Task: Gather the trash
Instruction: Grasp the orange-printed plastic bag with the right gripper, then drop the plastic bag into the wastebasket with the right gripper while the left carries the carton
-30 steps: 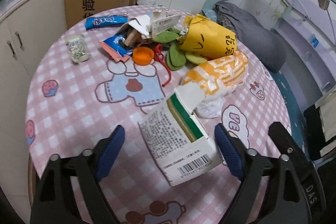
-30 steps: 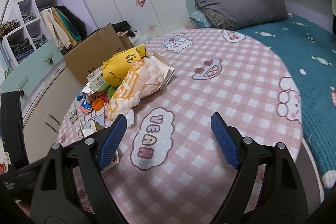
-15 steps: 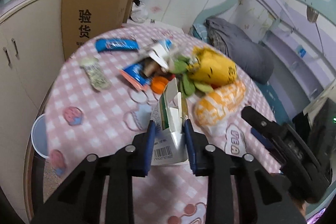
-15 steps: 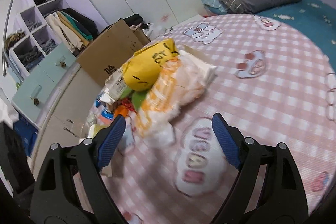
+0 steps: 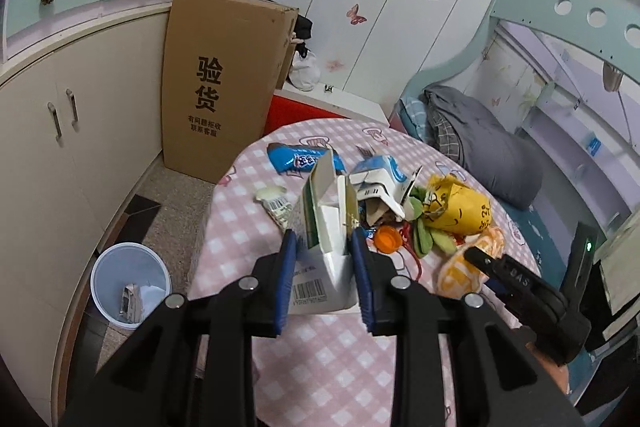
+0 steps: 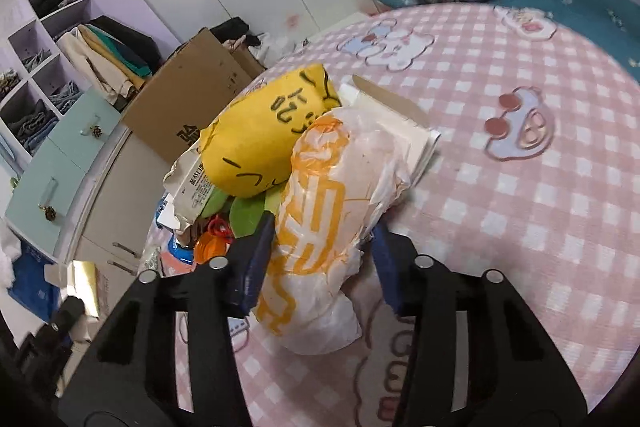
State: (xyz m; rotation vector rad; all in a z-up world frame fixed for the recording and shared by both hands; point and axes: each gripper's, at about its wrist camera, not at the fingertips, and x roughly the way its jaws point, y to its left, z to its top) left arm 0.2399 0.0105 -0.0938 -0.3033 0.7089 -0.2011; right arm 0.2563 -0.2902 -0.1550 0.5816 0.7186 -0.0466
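Both wrist views close, sharing table [image 5: 320,359] litter

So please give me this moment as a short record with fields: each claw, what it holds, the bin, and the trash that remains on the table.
left claw: shut on the white and green cardboard carton, lifted above the table
right claw: around the orange and white plastic bag; grip cannot be told
bin: pale blue round plastic wastebasket on the floor, some trash inside
table: round, pink checked tablecloth
remaining trash: yellow bag, orange bottle cap, blue snack wrapper
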